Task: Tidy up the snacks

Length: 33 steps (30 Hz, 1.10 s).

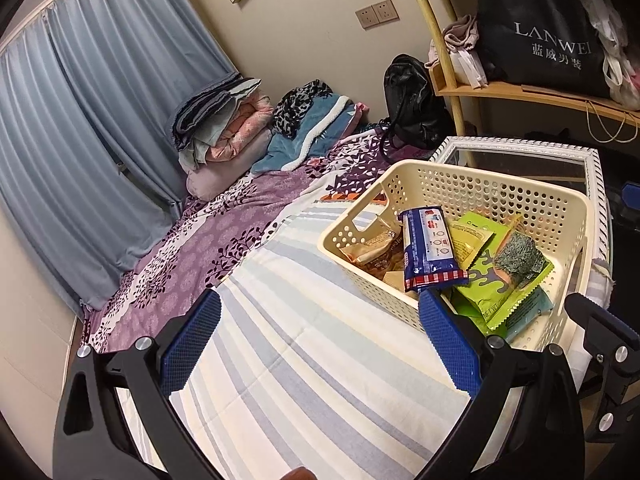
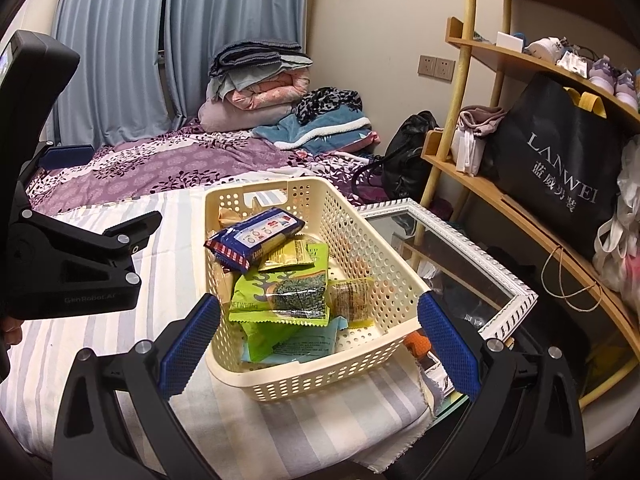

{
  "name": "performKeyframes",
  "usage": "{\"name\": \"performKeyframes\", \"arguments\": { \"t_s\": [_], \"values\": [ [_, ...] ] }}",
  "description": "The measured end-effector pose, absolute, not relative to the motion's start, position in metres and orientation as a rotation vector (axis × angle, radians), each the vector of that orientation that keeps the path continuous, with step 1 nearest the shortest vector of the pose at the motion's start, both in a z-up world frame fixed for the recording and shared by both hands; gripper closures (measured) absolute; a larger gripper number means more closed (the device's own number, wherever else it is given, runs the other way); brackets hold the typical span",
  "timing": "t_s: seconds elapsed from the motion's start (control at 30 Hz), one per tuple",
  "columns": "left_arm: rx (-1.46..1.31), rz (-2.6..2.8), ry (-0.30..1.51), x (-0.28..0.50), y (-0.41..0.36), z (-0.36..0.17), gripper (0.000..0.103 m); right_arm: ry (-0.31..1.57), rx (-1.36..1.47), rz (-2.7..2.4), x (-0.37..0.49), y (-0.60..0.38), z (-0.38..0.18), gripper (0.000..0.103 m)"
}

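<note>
A cream perforated basket [image 1: 496, 196] [image 2: 352, 232] sits on the striped cloth and holds several snack packs. On top lies a blue packet with a red checked end [image 1: 430, 246] [image 2: 256, 236]. Under it are a green seaweed-snack pack [image 1: 508, 280] [image 2: 280, 296], a yellow pack [image 2: 294, 254] and brownish packs [image 1: 372, 248]. My left gripper [image 1: 320, 340] is open over the bare striped cloth, left of the basket. My right gripper [image 2: 318, 344] is open, its blue pads either side of the basket's near end, nothing between them. The left gripper's body [image 2: 68, 256] shows at the left of the right wrist view.
A white-framed mirror [image 2: 460, 256] [image 1: 532, 160] lies right of the basket. Behind are folded quilts [image 1: 224, 128] [image 2: 256, 84], a black bag [image 1: 412, 104], grey-blue curtains, and a wooden shelf [image 2: 520, 200] holding a black shopping bag [image 2: 560, 160].
</note>
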<state>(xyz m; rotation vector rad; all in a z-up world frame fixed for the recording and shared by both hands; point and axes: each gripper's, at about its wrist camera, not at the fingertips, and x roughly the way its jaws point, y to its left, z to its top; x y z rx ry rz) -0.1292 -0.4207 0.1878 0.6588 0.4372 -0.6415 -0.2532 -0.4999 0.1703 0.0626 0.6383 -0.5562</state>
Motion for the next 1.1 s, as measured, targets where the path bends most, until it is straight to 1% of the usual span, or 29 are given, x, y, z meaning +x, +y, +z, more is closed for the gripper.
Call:
{"name": "performKeyframes", "arguments": {
  "t_s": [1.1],
  "values": [
    [0.707, -0.678, 0.447, -0.122, -0.433, 0.172, 0.003, 0.673, 0.081, -0.563, -0.242, -0.509, 0.156, 0.005]
  ]
}}
